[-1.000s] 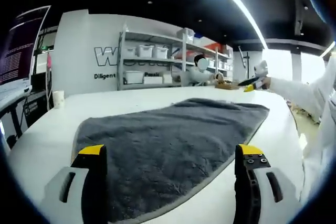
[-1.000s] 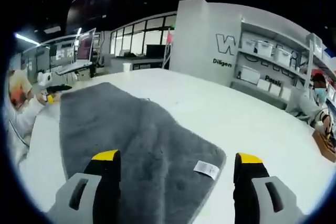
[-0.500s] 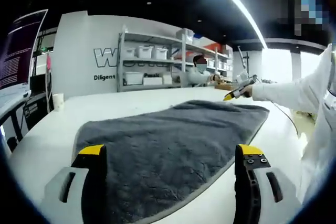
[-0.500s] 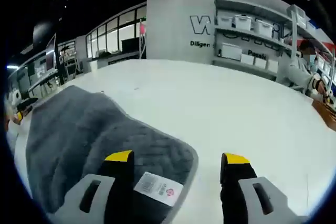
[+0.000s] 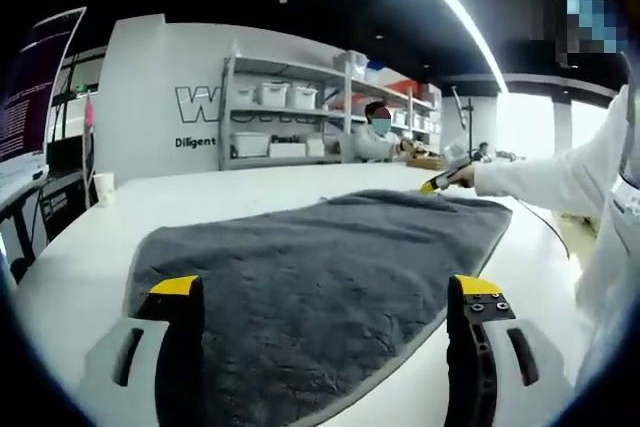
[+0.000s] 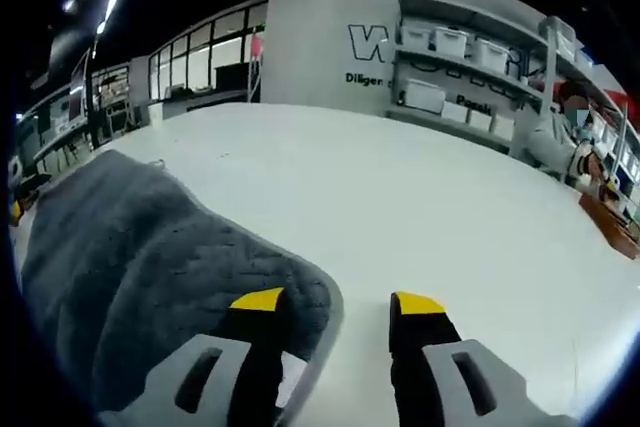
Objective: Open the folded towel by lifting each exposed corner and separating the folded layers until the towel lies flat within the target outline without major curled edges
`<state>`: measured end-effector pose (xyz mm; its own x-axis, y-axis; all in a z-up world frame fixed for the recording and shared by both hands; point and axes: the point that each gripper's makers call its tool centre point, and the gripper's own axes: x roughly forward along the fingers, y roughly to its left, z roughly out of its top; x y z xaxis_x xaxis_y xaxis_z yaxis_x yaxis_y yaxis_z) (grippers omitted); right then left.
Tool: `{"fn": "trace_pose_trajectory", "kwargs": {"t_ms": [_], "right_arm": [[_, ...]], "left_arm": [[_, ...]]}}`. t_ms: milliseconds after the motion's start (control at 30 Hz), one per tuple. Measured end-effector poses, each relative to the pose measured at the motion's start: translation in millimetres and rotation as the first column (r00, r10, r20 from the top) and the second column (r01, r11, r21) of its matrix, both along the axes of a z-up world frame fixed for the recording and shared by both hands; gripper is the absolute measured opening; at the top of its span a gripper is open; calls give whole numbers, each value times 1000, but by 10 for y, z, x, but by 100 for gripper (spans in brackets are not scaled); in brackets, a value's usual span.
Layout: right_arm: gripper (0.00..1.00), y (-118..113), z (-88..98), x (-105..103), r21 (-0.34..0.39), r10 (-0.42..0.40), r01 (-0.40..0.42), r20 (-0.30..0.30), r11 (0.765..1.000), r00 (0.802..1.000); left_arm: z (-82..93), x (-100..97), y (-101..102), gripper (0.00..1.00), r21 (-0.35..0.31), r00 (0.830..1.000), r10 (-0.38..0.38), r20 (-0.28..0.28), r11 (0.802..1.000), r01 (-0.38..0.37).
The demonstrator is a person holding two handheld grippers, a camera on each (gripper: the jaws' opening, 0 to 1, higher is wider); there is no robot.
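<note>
While the grey towel (image 5: 320, 267) lies spread on the white tabletop (image 5: 80, 257), the left gripper (image 5: 325, 292) hangs over its near edge with its fingers (image 5: 178, 292) wide apart and nothing between them. Ahead of those fingers the cloth runs off to its far end, where the right gripper (image 5: 440, 182) shows small, beside a white sleeve (image 5: 540, 177); its fingers are too tiny there to read. The towel's near edge passes under the left fingers and is cut off at the bottom of the left gripper view.

In the right gripper view the right gripper (image 6: 335, 307) sits low at a rounded towel (image 6: 140, 247) corner, fingers (image 6: 258, 302) narrowed but with a gap. The corner lies under and beside the left-hand finger; whether the finger touches the cloth cannot be told. A white tag (image 6: 292, 379) peeks out by that finger, mostly hidden. To the right of the fingers is bare tabletop (image 6: 450, 217).

Beyond, shelves (image 5: 290, 117) hold bins, and a person (image 5: 378, 137) stands by them, hard to make out.
</note>
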<state>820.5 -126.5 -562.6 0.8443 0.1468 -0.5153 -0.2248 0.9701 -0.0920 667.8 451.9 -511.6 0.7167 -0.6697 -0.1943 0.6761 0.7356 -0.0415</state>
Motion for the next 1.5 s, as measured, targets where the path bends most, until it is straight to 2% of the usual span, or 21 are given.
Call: {"fn": "trace_pose_trajectory", "kwargs": {"t_ms": [200,400,567,700,833,933,1000,1167,1200,1300,1500], "right_arm": [[37,-130,38,120,-111,-6,6,2,994,1000],[37,-197,49,236,-161,-6,5,0,987,1000],[38,-226,48,284,-151,-23,24,7,988,1000],[50,-324,64,281,-124,-71,72,10,990,997],[55,-388,168,189,-129,-75,78,32,989,997],[58,-405,348,84,-90,-75,83,81,992,994],[60,-402,491,-47,-81,-53,63,115,995,992],[67,-330,724,-444,-62,7,3,160,998,987],[68,-250,766,-617,-62,29,-19,166,998,986],[70,-101,861,-951,-65,80,-69,191,996,978],[79,165,903,-1664,-28,111,-107,225,994,968]], "left_arm": [[-43,12,0,100,9,1000,0,-10,1000,0],[-66,24,12,100,14,1000,6,-15,1000,-6],[-76,27,22,100,12,1000,10,-19,1000,-10],[-78,24,34,100,11,1000,13,-19,1000,-13],[-43,-17,38,100,2,1000,12,-13,1000,-12],[-10,-56,51,100,-1,1000,9,-5,1000,-9],[8,-84,67,100,-3,1000,10,1,1000,-10],[43,-172,134,100,-8,1000,19,10,1000,-19],[52,-202,152,100,-10,1000,20,10,1000,-20],[74,-256,182,100,-18,1000,23,2,1000,-23],[160,-345,156,100,-39,1000,17,-8,999,-17]]}}
